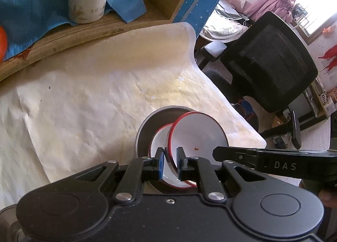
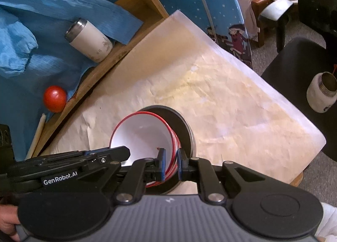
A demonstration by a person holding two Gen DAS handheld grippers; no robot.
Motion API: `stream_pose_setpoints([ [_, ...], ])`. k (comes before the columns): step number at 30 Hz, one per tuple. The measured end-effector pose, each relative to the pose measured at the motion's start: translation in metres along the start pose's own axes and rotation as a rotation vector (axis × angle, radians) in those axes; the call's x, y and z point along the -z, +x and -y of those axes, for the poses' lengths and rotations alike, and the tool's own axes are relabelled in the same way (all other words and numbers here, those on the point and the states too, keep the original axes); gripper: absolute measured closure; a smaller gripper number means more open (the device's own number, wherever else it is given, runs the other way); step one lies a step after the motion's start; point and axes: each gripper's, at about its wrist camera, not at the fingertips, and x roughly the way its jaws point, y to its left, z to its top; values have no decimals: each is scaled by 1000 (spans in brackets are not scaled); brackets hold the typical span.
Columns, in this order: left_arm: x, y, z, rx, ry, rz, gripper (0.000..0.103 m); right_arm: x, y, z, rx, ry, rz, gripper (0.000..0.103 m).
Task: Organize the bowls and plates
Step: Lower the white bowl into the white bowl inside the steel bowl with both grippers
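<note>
Paper sheet [image 1: 88, 99] covers table; grey pan [image 2: 185, 128] on it holds 2 red-rimmed white bowls [image 1: 198, 134], top one tilted; L gripper [image 1: 170, 157] and R gripper [image 2: 171, 163] both narrow, straddling rims, contact unclear; tomato [image 2: 54, 99] well apart

On your tabletop [image 2: 231, 105], two nested bowls [image 2: 139, 134] sit tilted inside a round pan [image 2: 185, 128]. Behind, a tumbler [image 2: 89, 39] stands on a wooden tray [image 2: 118, 56], beside a tomato [image 2: 54, 98].
</note>
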Motion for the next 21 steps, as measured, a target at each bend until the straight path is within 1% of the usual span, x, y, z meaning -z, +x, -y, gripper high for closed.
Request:
stream_pose_setpoints([
  [6,2,3,-1,-14,-13,-18,90,0,5,0,0,1,-23,90],
  [21,1,4,-3,-18,-31,-17,88,-4,10,0,-7,5,-45,88],
])
